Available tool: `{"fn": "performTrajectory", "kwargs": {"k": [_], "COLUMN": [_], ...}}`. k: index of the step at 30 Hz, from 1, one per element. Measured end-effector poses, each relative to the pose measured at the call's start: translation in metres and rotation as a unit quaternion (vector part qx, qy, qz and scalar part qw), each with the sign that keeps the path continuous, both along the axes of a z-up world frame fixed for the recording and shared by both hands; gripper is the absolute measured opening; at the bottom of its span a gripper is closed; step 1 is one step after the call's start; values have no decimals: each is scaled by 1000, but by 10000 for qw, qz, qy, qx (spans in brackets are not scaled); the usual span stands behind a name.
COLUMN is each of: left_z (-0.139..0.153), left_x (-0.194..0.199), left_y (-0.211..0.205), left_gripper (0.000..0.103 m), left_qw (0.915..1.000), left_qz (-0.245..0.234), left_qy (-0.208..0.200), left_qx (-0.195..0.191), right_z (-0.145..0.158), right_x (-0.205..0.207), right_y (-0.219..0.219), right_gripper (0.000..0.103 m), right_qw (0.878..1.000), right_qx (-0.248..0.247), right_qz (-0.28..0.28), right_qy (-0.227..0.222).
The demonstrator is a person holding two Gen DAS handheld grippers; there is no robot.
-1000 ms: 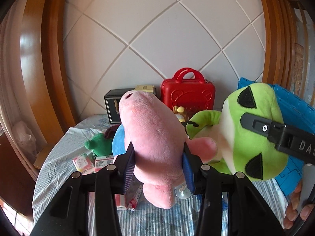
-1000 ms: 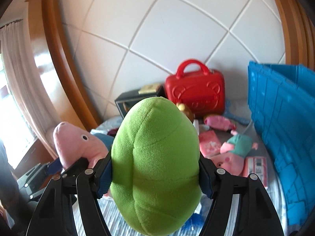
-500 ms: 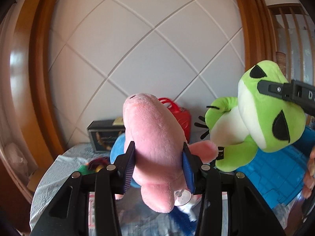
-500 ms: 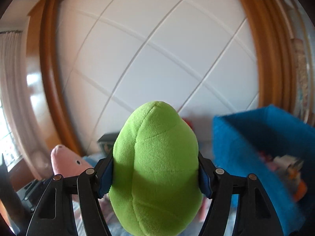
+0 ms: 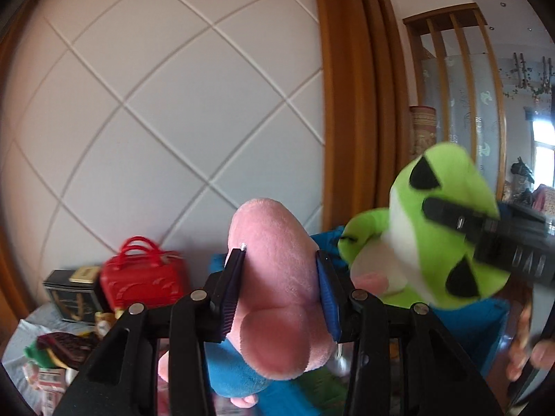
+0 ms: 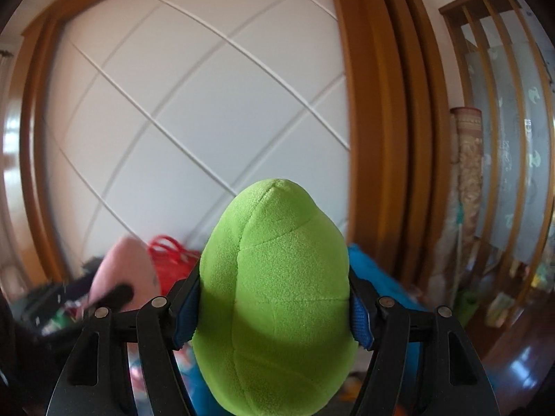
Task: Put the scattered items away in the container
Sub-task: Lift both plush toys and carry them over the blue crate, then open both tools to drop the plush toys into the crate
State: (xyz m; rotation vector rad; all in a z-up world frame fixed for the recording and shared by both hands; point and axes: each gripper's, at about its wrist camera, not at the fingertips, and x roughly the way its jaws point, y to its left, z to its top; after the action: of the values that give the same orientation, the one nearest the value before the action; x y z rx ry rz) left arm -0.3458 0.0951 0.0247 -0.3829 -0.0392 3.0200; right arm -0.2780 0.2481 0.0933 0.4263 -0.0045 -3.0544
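Plush toys both aloft mid-carry: your left gripper (image 5: 281,291) is clamped on the pink pig (image 5: 277,277) at centre frame, your right gripper (image 6: 274,308) squeezes the green frog (image 6: 277,298), so next lower and release over the blue container (image 5: 485,326) at lower right.

White letters "DA" are showing, blurred, on the right gripper's (image 5: 451,223) black body; nothing else is reading clearly
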Motion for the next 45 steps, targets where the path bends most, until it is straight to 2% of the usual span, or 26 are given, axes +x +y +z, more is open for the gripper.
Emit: {"fn": "performTrajectory", "kwargs": {"k": [3, 5, 8, 10, 12, 13, 14, 19, 25, 27, 29, 31, 34, 36, 38, 45], "left_z": [-9, -24, -50, -70, -86, -95, -103, -121, -130, -131, -133, -132, -129, -127, -126, -122], "left_x": [-24, -38, -59, -68, -70, -71, -73, -58, -49, -49, -44, -38, -31, -28, -24, -11], "left_y": [59, 85, 113, 124, 131, 133, 133, 141, 148, 148, 148, 149, 151, 151, 151, 151], "left_gripper": [40, 40, 40, 38, 15, 11, 11, 11, 12, 25, 58, 68, 69, 72, 78, 80], "left_qw": [9990, 9951, 9826, 9709, 9608, 9556, 9511, 9445, 9401, 9377, 9385, 9422, 9452, 9468, 9485, 9534], "left_qz": [19, 150, 157, 164, 212, 226, 222, 254, 279, 273, 312, 388, 362, 344, 334, 416], "left_qy": [-365, -850, -1693, -2265, -2663, -2848, -3001, -3200, -3338, -3416, -3391, -3270, -3188, -3154, -3113, -2956], "left_qx": [-244, -487, -754, -766, -738, -725, -704, -705, -627, -566, -569, -618, -601, -540, -490, -446], "right_z": [-21, -36, -65, -89, -110, -120, -128, -158, -169, -174, -177, -177, -173, -170, -166, -151], "right_x": [-11, -16, -29, -40, -47, -49, -51, -53, -46, -45, -42, -37, -29, -24, -18, 13], "right_y": [50, 77, 109, 126, 135, 138, 141, 155, 161, 163, 164, 166, 168, 171, 174, 185], "right_gripper": [69, 69, 69, 69, 69, 69, 69, 69, 71, 75, 81, 84, 90, 98, 103, 103], "right_qw": [9995, 9982, 9937, 9879, 9809, 9773, 9741, 9599, 9531, 9503, 9489, 9485, 9489, 9507, 9524, 9622], "right_qx": [109, 76, -64, -129, -160, -165, -155, 76, 291, 367, 369, 357, 345, 343, 306, 110], "right_qz": [-71, -45, 67, 152, 227, 255, 277, 316, 390, 373, 355, 341, 287, 218, 194, 169], "right_qy": [-295, -590, -1117, -1535, -1924, -2095, -2240, -2786, -2987, -3069, -3115, -3130, -3122, -3074, -3027, -2717]}}
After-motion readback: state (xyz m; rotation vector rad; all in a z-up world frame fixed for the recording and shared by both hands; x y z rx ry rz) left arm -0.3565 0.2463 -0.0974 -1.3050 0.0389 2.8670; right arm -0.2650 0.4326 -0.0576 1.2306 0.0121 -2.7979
